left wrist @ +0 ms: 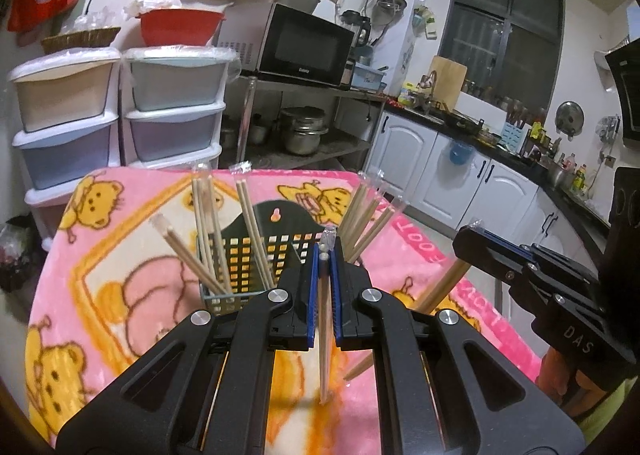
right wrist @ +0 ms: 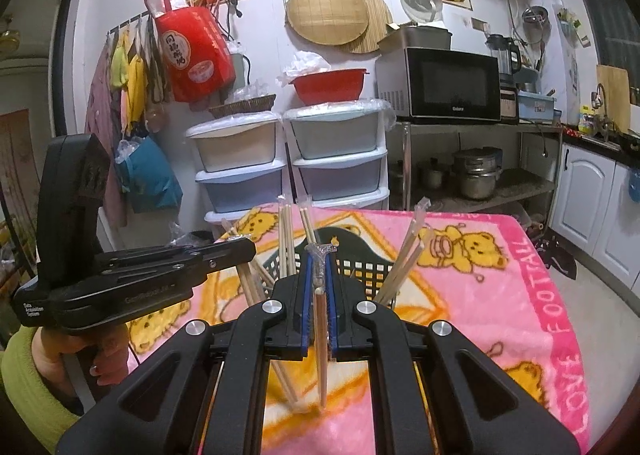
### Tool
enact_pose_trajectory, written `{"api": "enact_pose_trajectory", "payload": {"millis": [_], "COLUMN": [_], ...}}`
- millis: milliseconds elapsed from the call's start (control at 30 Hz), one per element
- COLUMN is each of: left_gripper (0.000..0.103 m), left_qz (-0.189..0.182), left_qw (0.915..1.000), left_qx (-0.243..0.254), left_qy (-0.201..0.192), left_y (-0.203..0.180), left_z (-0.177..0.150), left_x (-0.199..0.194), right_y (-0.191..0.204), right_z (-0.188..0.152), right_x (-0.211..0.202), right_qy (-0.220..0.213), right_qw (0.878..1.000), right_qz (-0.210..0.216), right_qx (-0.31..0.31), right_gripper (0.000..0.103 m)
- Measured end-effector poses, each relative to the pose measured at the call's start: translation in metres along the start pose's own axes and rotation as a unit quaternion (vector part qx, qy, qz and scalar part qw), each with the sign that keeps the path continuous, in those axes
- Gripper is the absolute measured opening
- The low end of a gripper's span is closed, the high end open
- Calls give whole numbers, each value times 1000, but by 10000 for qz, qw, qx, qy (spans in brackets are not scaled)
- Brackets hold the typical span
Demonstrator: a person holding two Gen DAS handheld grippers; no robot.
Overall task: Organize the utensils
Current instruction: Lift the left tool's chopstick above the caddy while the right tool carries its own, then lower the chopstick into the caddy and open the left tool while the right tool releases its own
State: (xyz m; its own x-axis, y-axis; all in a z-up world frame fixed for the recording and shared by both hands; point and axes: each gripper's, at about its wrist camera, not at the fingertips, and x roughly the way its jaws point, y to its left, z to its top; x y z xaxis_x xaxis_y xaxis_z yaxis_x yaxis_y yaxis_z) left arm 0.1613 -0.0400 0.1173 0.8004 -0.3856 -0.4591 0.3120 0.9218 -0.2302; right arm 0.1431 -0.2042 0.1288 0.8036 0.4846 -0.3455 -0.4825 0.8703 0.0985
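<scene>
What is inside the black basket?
Wrapped chopsticks stand leaning inside the black basket, more on its right side. The basket's bottom is hidden behind the left gripper.

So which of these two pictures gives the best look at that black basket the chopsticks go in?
The left wrist view: the black basket shows its mesh front, raised back with hanging hole, and wrapped chopsticks standing inside. In the right wrist view the basket sits mostly behind the right gripper, so only its top edge and some mesh show.

Wrapped chopsticks [left wrist: 256, 231] lean upright in black holder [left wrist: 256, 263].
</scene>
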Motion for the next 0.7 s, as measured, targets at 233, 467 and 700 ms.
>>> {"api": "enact_pose_trajectory", "payload": {"millis": [233, 467, 700], "left_gripper": [3, 3, 3], "left_qz": [13, 43, 122], "left_qw": [9999, 9995, 9985], "left_qx": [82, 113, 82], "left_qy": [-136, -287, -520], "left_y": [-3, -3, 0], "left_z": [11, 25, 43], "left_x": [-4, -9, -14], "right_y": [2, -1, -3], "right_z": [11, 25, 38], "right_x": [-5, -7, -7], "right_qy": [-143, -307, -468], "right_qw": [9999, 9995, 9988], "right_qz": [-17, -53, -67], "right_qx": [-65, -76, -88], "right_gripper": [7, 7, 7]}}
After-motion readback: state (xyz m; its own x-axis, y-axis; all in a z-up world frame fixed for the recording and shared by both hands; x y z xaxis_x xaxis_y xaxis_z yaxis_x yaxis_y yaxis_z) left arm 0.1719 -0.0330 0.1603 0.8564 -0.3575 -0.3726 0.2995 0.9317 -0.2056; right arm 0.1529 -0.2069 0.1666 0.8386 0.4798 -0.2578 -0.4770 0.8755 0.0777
